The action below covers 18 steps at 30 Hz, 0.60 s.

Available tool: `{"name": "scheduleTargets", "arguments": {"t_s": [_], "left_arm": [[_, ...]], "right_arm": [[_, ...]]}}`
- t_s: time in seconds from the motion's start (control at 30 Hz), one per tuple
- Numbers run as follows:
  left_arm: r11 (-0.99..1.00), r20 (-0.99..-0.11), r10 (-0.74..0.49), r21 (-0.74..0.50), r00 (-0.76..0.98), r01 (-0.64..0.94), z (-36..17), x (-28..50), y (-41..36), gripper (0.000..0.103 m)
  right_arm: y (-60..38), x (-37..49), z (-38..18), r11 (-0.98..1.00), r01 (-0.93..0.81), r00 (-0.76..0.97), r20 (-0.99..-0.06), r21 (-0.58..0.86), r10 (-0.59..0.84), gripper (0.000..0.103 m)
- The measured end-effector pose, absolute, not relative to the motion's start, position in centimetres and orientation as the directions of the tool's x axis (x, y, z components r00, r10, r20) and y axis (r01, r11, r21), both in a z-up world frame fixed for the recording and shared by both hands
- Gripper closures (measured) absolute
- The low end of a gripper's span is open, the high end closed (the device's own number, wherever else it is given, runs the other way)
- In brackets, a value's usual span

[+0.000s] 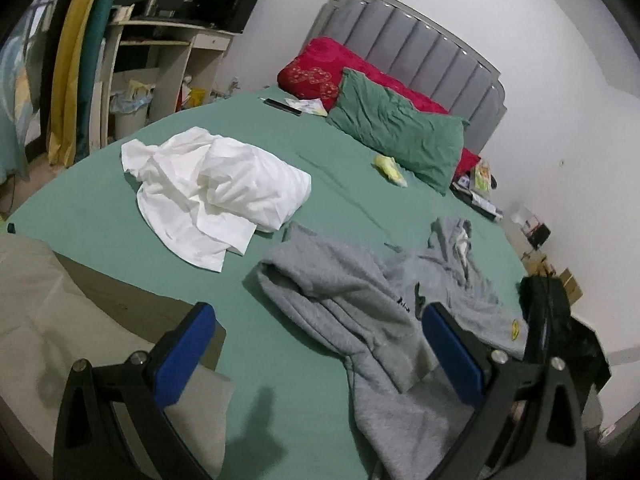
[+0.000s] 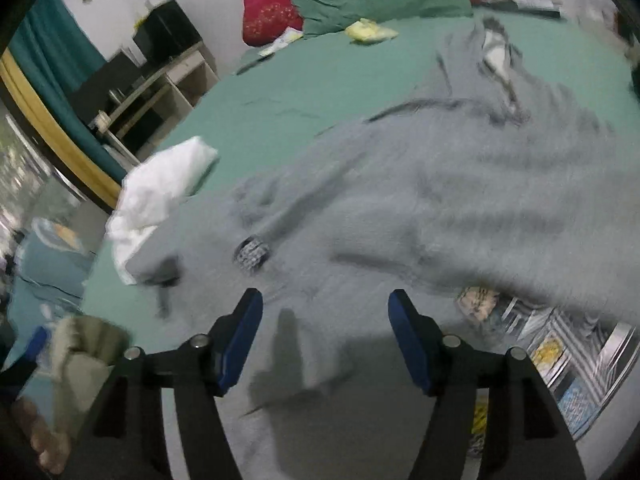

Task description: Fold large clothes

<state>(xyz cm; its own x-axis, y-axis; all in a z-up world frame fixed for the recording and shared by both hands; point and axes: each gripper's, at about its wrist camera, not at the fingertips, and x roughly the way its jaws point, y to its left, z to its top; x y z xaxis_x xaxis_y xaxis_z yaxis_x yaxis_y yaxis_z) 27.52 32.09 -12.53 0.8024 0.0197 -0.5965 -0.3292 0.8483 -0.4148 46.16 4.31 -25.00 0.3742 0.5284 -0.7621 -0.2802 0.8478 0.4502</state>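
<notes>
A grey hoodie [image 1: 360,308] lies crumpled on the green bed sheet [image 1: 100,216], with a sleeve trailing toward the near edge. It fills the right wrist view [image 2: 440,208], which is blurred. A white garment [image 1: 212,188] lies bunched to its left and also shows in the right wrist view [image 2: 160,188]. My left gripper [image 1: 316,344] is open and empty above the near part of the hoodie. My right gripper [image 2: 324,332] is open and empty just above the hoodie's lower part.
A green pillow [image 1: 396,128] and a red pillow [image 1: 320,68] lean on the grey headboard [image 1: 420,36]. A small yellow item [image 1: 390,166] lies by the pillows. A desk [image 1: 160,52] stands at the far left. A black item [image 1: 560,332] sits at the bed's right edge.
</notes>
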Motion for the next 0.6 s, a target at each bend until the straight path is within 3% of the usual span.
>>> {"name": "scheduleTargets", "arguments": {"t_s": [0.17,0.2,0.23,0.27,0.37,0.6], "left_arm": [[0.832,-0.601,0.031,-0.427,0.798,-0.354,-12.9,27.4,32.9,0.000],[0.832,-0.607,0.030,-0.426,0.794,-0.357,-13.0,27.5,32.9,0.000],[0.833,-0.609,0.029,-0.424,0.793,-0.355,-13.1,27.5,32.9,0.000],[0.836,-0.608,0.026,-0.422,0.793,-0.351,-13.1,27.5,32.7,0.000],[0.847,-0.602,0.022,-0.413,0.799,-0.334,-12.9,27.5,32.0,0.000],[0.868,-0.587,0.002,-0.400,0.810,-0.292,-13.0,28.2,30.2,0.000]], "right_arm": [[7.2,44.4,-27.4,0.886,-0.298,0.386,-0.804,0.355,0.452,0.036],[7.8,44.4,-27.5,0.894,-0.305,0.392,-0.812,0.328,0.432,0.039],[8.2,44.3,-27.4,0.902,-0.313,0.399,-0.821,0.297,0.409,0.049],[8.6,44.4,-27.0,0.889,-0.342,0.383,-0.819,0.304,0.427,0.098],[9.1,45.1,-25.2,0.860,-0.410,0.375,-0.804,0.304,0.462,0.095],[-0.1,48.5,-12.6,0.879,-0.433,0.522,-0.740,0.200,0.425,0.095]]}}
